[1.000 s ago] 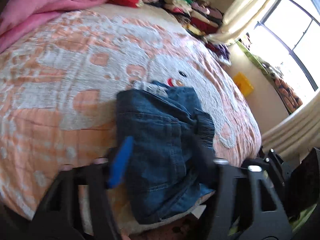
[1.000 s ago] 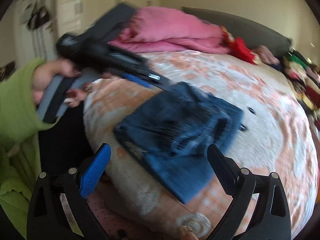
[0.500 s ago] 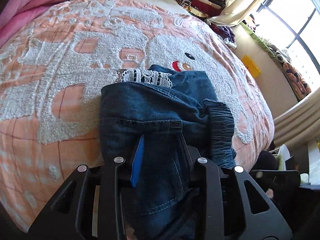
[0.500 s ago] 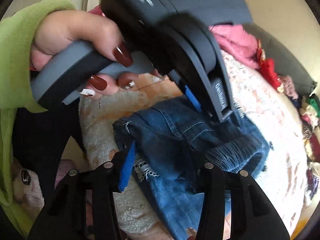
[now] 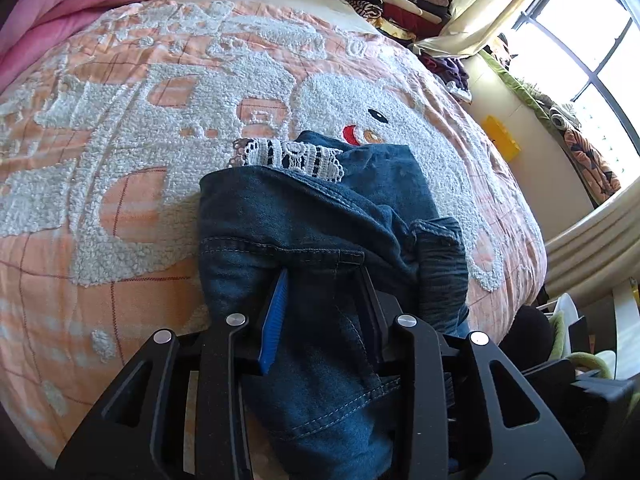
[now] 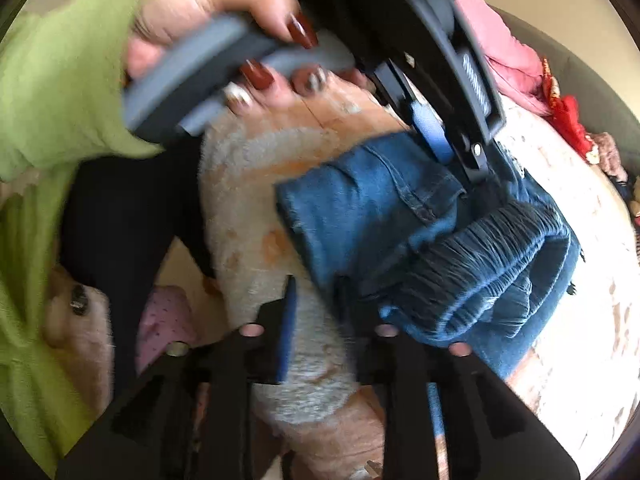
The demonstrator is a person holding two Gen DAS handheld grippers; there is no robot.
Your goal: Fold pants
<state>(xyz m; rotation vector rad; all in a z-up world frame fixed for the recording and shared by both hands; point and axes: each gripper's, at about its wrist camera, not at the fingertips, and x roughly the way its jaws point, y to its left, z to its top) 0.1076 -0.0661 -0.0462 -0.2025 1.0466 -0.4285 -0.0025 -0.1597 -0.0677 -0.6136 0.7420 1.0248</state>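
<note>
On the big bed [image 5: 120, 208] lie the blue jeans [image 5: 304, 236], folded small near the edge. Left claw [image 5: 322, 280] pinches a denim fold, likely to flip it. Right claw [image 6: 314, 294] looks narrow, maybe nipping the hem; blurry. Only the left view shows lace trim [image 5: 288, 158].

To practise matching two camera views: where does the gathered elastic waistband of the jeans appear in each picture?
Left wrist view: the elastic waistband is right of centre, beside the left gripper.
Right wrist view: it sits centre-right, beyond the right gripper.
Shared landmark: the pink blanket, top left in the left view, top right in the right view.
</note>
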